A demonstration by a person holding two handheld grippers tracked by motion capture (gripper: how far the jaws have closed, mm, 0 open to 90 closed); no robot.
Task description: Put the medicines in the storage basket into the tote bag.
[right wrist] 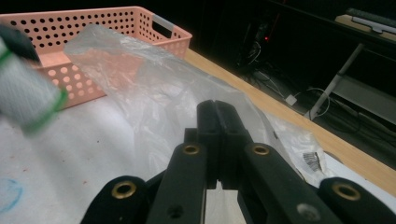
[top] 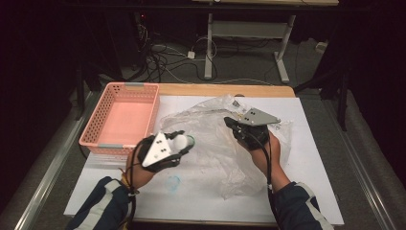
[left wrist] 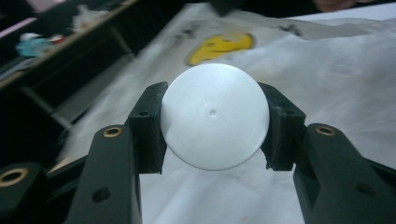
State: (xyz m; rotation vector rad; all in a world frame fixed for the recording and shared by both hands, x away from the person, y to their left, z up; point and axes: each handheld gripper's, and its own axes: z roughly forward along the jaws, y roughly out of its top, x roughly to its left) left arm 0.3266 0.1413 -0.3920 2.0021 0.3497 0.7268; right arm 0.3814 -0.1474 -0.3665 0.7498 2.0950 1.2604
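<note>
**White bottle carried beside a pinched plastic bag**

A white round-capped plastic bottle with green bands (top: 182, 142) is gripped between the jaws of the left hand-held gripper (top: 176, 143), above the white-covered desk (top: 201, 196), between a pink perforated plastic basket (top: 122, 120) and a crumpled clear plastic bag (top: 215, 143). The right hand-held gripper (top: 235, 125) is closed on a fold of that bag.

The smooth cap could probably slip from the pads if the grip is loosened, and the thin film could tear if tugged.

The cap's face (left wrist: 215, 116) and a yellow smiley print (left wrist: 222, 46) are shown in the left gripper view; the bottle's banded side (right wrist: 25, 100) is seen, blurred, in the right gripper view.
</note>
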